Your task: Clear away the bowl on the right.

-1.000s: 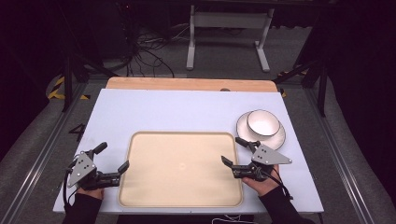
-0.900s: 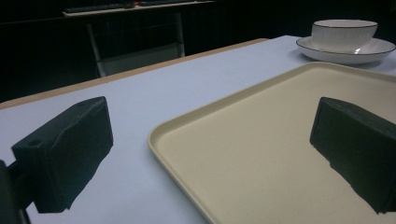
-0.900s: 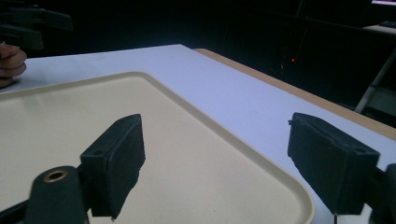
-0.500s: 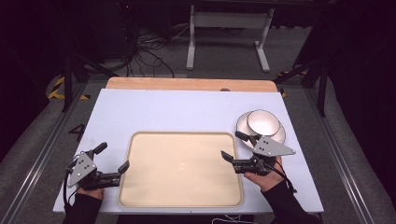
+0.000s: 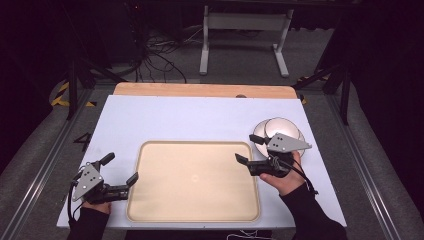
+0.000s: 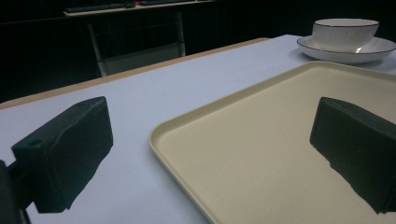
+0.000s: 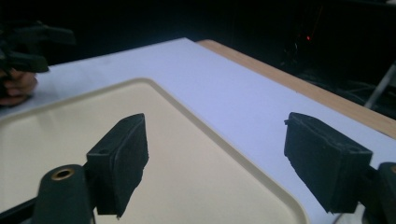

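Centrally on the pale table (image 5: pixel 175 120) lies a cream tray (image 5: pixel 194 210), empty, its long side toward the person. At its left edge the left gripper (image 5: pixel 120 172) sits low beside the tray's near corner, its jaws spread wide with nothing between them; in the left gripper view one jaw hangs over the table and the other over the tray's surface. By the tray's right edge the right gripper (image 5: pixel 246 150) is raised, its jaws likewise well apart and empty, straddling the tray's far right corner in the right gripper view. Just behind that gripper a white bowl (image 6: pixel 344 32) rests on a white saucer (image 6: pixel 369 49), near the tray's far right corner.
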Demonstrator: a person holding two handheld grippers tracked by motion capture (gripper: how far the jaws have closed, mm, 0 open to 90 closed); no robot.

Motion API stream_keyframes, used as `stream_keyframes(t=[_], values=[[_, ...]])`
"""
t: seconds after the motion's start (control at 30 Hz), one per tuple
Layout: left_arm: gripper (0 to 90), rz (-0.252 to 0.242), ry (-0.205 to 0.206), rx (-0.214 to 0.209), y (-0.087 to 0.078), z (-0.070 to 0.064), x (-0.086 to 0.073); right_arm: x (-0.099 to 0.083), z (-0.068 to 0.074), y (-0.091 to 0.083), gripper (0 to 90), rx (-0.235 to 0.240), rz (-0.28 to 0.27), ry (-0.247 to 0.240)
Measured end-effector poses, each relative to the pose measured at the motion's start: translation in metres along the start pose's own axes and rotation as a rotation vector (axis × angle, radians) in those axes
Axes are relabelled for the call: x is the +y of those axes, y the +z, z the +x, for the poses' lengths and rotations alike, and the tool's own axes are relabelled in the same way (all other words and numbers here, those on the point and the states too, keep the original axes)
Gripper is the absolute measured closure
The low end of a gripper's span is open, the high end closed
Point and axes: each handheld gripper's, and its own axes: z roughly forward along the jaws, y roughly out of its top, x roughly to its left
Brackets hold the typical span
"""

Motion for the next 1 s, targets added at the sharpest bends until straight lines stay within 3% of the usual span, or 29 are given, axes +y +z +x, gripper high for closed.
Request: stream_keyframes(t=[0.1, 0.33, 0.4, 0.6, 1.0], values=[[0.2, 0.000, -0.001, 0.000, 0.000, 0.000, 0.000, 0.003, -0.009, 0.003, 22.3, -0.002, 0.028, 0.016], [0.2, 0.002, 0.002, 0.001, 0.000, 0.000, 0.000, 0.007, -0.023, 0.003, 20.3, -0.032, 0.036, 0.043], [0.2, 0.003, 0.002, 0.002, 0.000, 0.000, 0.000, 0.010, -0.029, 0.002, 19.2, -0.069, 0.073, 0.061], [0.2, 0.003, 0.002, 0.002, 0.000, 0.000, 0.000, 0.014, -0.042, -0.004, 17.9, -0.137, 0.100, 0.108], [0.1, 0.010, 0.002, 0.004, 0.000, 0.000, 0.000, 0.013, -0.073, -0.017, 18.4, -0.211, 0.132, 0.164]])
